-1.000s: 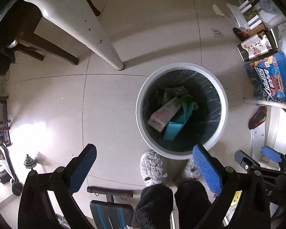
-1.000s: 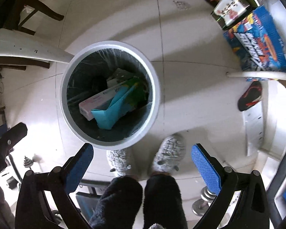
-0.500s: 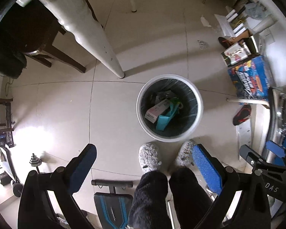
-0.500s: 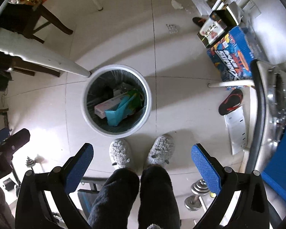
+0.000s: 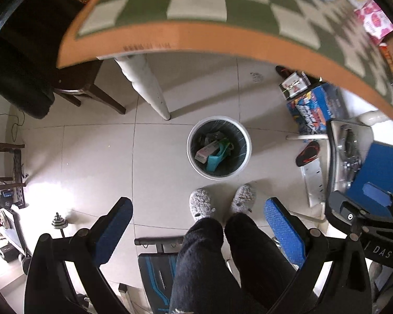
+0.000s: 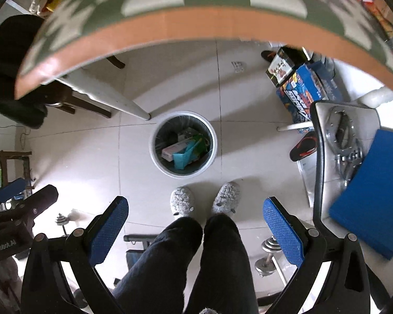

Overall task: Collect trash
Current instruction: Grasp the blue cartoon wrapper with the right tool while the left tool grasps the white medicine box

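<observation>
A white round trash bin (image 5: 242,167) with a dark liner stands on the tiled floor, far below both grippers; it also shows in the right wrist view (image 6: 157,161). Inside lie a white and pink carton (image 5: 206,151), a teal folded piece (image 5: 214,160) and other scraps. My left gripper (image 5: 199,231) is open and empty, high above the floor. My right gripper (image 6: 195,229) is open and empty too. The right gripper shows at the right edge of the left wrist view (image 5: 366,209).
A table with a green and white checked cloth and orange rim (image 5: 196,36) fills the top of both views. Its white leg (image 5: 146,83) stands beside the bin. A dark chair (image 5: 26,60) is at left. Boxes (image 5: 317,104), a sandal (image 5: 307,153) and dumbbells (image 6: 268,257) lie around. The person's slippers (image 5: 200,204) are near the bin.
Both grippers have risen well above the bin, which now looks much smaller. The table edge has come into view at the top. Both stay open and empty.
</observation>
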`<state>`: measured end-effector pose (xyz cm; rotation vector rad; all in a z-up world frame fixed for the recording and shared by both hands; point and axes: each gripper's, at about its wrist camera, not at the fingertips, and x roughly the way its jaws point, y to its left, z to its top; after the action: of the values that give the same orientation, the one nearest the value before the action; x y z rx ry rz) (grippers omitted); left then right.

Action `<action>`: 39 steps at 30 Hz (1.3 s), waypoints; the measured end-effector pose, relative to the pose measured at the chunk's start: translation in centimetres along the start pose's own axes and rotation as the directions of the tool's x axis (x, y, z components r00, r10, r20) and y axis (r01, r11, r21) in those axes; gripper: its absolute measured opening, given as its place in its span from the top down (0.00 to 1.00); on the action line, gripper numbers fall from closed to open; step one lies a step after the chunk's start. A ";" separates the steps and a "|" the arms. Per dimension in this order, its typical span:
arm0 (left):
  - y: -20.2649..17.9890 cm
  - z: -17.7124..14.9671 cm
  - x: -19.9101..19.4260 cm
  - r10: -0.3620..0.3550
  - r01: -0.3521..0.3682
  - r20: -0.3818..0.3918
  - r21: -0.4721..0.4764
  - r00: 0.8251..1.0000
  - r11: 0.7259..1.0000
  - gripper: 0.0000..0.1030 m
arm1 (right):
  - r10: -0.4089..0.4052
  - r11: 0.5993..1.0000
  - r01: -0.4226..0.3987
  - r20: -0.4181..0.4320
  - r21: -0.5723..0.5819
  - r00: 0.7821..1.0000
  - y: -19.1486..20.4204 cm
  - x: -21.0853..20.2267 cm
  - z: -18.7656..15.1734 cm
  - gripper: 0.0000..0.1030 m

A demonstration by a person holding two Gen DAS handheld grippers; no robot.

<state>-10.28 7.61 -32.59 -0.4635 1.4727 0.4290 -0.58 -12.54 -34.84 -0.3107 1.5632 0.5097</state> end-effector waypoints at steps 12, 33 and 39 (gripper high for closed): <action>-0.9 6.1 -8.8 0.061 -0.057 0.192 -0.029 0.979 0.998 0.00 | 0.150 0.987 -0.155 0.099 0.050 0.984 1.6 -10.1 4.3 0.00; -15.6 39.8 -1.9 0.205 -0.182 0.069 -0.256 0.976 0.950 0.00 | 0.097 0.929 -0.126 0.102 0.347 0.990 -21.0 -5.7 46.9 0.14; -17.7 46.2 0.9 0.145 -0.143 -0.018 -0.311 0.989 0.940 0.00 | 0.111 0.935 -0.126 0.064 0.331 0.992 -21.0 -1.8 52.7 0.67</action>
<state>38.07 17.83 -30.94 -0.6059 1.4438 0.7865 55.59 -4.55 -35.80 0.0555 1.6004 0.3316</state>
